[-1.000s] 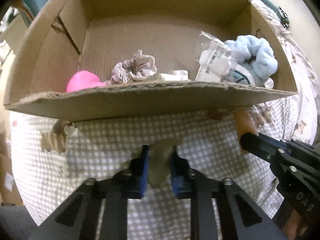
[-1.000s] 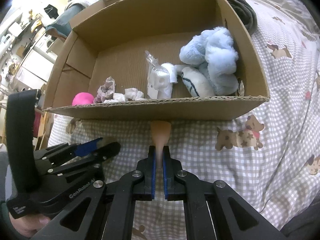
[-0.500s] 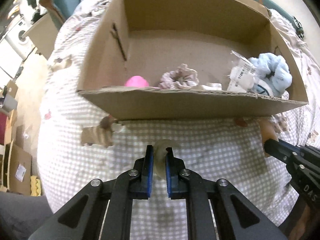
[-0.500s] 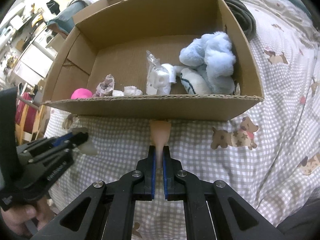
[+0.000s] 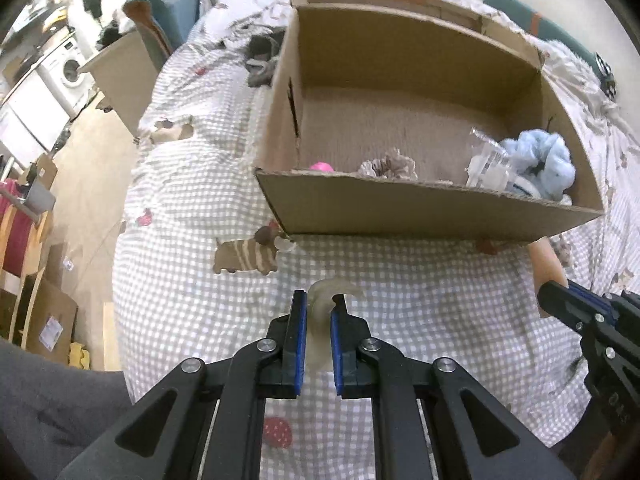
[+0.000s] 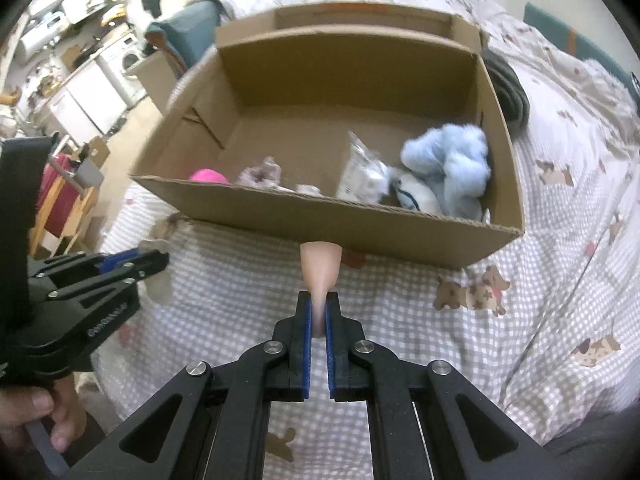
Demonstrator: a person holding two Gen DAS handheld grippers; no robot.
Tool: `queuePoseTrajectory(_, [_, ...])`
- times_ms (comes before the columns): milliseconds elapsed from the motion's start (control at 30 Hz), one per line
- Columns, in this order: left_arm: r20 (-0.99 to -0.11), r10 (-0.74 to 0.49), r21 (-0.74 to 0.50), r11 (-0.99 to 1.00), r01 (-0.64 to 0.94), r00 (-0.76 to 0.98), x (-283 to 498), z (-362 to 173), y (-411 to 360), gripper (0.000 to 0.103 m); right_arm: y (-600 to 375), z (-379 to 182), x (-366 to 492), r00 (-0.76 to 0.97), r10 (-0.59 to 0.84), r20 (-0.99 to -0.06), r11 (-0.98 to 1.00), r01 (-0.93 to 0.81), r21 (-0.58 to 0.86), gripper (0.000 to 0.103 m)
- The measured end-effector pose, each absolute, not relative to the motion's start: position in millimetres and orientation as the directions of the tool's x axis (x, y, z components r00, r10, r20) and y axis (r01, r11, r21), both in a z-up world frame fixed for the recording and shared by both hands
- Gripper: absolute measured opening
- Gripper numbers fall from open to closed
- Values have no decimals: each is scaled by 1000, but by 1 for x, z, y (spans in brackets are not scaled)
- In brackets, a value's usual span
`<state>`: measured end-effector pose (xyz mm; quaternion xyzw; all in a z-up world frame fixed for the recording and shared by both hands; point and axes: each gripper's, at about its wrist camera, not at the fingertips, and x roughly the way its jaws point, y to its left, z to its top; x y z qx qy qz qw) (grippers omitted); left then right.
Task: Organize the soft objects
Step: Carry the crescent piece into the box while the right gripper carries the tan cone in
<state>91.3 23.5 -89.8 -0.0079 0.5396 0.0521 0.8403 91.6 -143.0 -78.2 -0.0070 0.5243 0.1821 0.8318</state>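
Observation:
An open cardboard box (image 5: 420,208) (image 6: 320,216) sits on a checked bedspread. Inside lie a pink ball (image 5: 321,167) (image 6: 208,176), a grey scrunchie (image 5: 386,166) (image 6: 260,174), a plastic-wrapped white item (image 5: 488,164) (image 6: 362,178) and a light blue plush (image 5: 540,160) (image 6: 448,164). My left gripper (image 5: 318,304) is shut on a pale translucent soft piece (image 5: 320,320), held in front of the box. My right gripper (image 6: 318,300) is shut on a peach soft piece (image 6: 320,266), whose tip is near the box's front wall. Each gripper shows in the other's view: the right (image 5: 560,300), the left (image 6: 156,258).
The checked bedspread (image 5: 192,280) (image 6: 540,320) with dog prints covers the bed. The bed edge drops to the floor at the left, with furniture and a washing machine (image 5: 68,68) beyond. Dark clothing (image 6: 508,88) lies behind the box's right side.
Both grippers have pulled back and up from the box, each keeping its soft piece. The box now looks smaller and farther, with more of the bed and room in view.

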Motion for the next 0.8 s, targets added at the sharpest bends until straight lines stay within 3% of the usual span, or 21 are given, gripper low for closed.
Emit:
queuePoseTrajectory(433, [-766,78,-36,986,-163,638,72,-2,27,10,-153,-15,71,519,489,-701,864,-399,308,8])
queuePoseTrajectory(667, [-691,53,0,997,-74,720,103,39,14,10,-164,8,90,556,505,-660,860,-387,332,8])
queuePoseTrajectory(800, [-655,-22,-11,1000,20,755,121,49,3,10,-172,15,110,566,496,-658,867,-368,337,8])
